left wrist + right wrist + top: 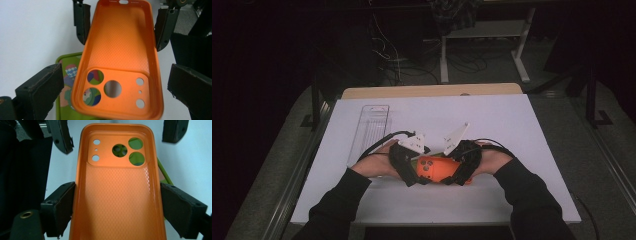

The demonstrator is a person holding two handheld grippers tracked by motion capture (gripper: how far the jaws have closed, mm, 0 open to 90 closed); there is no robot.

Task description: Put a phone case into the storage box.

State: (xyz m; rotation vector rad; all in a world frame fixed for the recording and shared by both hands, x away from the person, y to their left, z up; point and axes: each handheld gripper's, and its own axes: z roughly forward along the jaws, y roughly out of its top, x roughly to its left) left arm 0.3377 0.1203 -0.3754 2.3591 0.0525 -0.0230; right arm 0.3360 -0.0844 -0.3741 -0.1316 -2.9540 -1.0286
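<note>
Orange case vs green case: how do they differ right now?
The orange case is plain and held up between both tools, hollow side to the cameras; the green case has a colourful print and lies on the white table beneath it, mostly covered. Both look like phone cases.

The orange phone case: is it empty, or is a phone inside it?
Empty: the orange phone case shows its bare dotted inner lining, and its camera holes are see-through.

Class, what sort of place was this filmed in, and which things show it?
Probably a lab or workshop: a white-topped table, loose cables on the dark floor, and metal desk legs behind.
</note>
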